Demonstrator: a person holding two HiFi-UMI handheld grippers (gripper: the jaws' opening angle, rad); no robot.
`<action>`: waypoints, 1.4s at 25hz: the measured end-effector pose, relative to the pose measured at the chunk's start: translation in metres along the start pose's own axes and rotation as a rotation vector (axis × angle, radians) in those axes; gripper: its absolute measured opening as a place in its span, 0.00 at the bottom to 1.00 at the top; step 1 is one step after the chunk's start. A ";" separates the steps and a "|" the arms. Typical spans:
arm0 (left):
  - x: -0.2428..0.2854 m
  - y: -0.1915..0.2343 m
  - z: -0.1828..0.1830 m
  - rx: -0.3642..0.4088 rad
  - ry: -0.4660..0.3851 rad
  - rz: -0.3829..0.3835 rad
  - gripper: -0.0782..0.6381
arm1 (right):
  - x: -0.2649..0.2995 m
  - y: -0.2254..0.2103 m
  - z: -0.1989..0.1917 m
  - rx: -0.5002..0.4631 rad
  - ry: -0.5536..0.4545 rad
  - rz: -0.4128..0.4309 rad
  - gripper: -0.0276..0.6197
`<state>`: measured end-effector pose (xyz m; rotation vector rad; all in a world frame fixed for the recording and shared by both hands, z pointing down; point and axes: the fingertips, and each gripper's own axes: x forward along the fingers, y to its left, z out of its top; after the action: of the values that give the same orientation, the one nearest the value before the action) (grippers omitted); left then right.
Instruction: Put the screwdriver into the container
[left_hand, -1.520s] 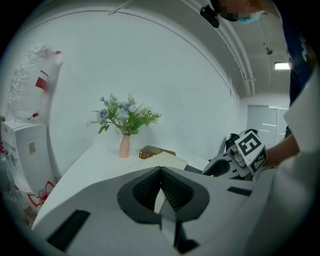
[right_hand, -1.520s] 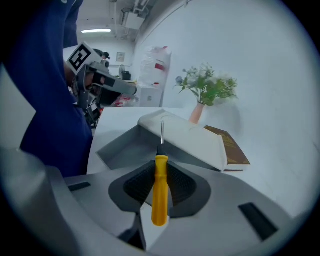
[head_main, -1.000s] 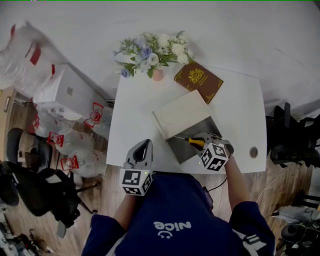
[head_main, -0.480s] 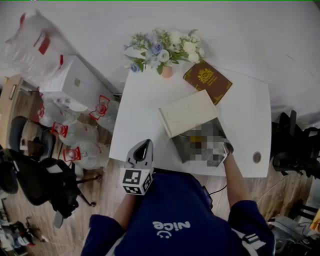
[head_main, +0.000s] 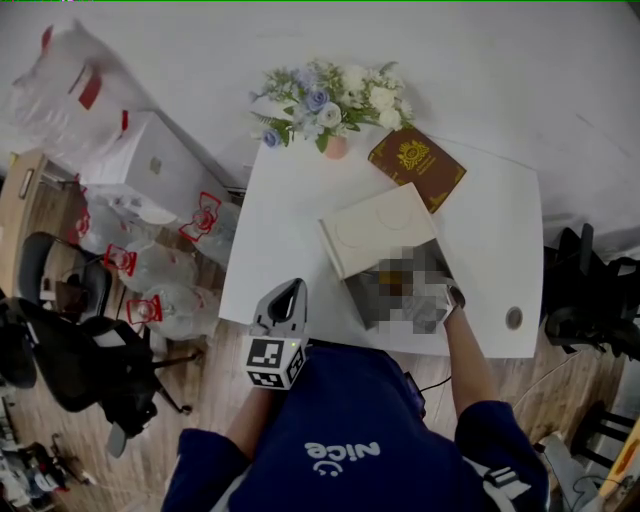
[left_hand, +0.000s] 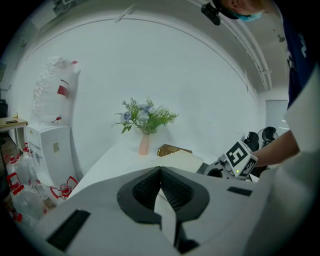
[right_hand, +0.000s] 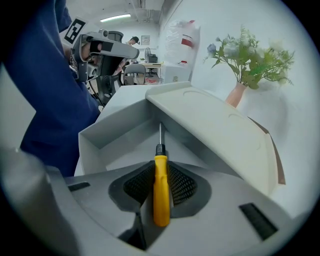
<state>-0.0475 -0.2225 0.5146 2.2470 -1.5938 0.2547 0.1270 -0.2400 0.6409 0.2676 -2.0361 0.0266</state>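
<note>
A yellow-handled screwdriver sits between the pads of my right gripper, which is shut on its handle. The metal shaft points forward and down into the open grey container, just under the edge of the cream lid that lies across the box's far side. In the head view a mosaic patch covers the right gripper and most of the container. My left gripper hangs at the table's near edge, left of the box, shut with nothing in it. From the left gripper view the right gripper shows at the container.
On the white table a brown book lies behind the cream lid, and a vase of flowers stands at the far edge. White boxes and plastic bags crowd the floor to the left; chairs stand on both sides.
The head view has shifted slightly to the left. The right gripper stays over the container with the screwdriver, now under a mosaic patch. The left gripper has not moved.
</note>
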 end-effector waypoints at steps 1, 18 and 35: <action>0.002 -0.001 0.000 0.003 0.000 -0.006 0.13 | 0.000 -0.001 0.000 0.009 0.003 -0.008 0.19; 0.027 -0.026 0.002 0.036 0.027 -0.176 0.13 | -0.048 -0.011 0.021 0.257 -0.151 -0.176 0.31; 0.028 -0.079 0.012 0.104 0.011 -0.416 0.13 | -0.141 0.002 0.028 0.643 -0.437 -0.603 0.30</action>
<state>0.0351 -0.2289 0.4986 2.5839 -1.0914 0.2381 0.1639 -0.2164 0.5042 1.3799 -2.2382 0.2689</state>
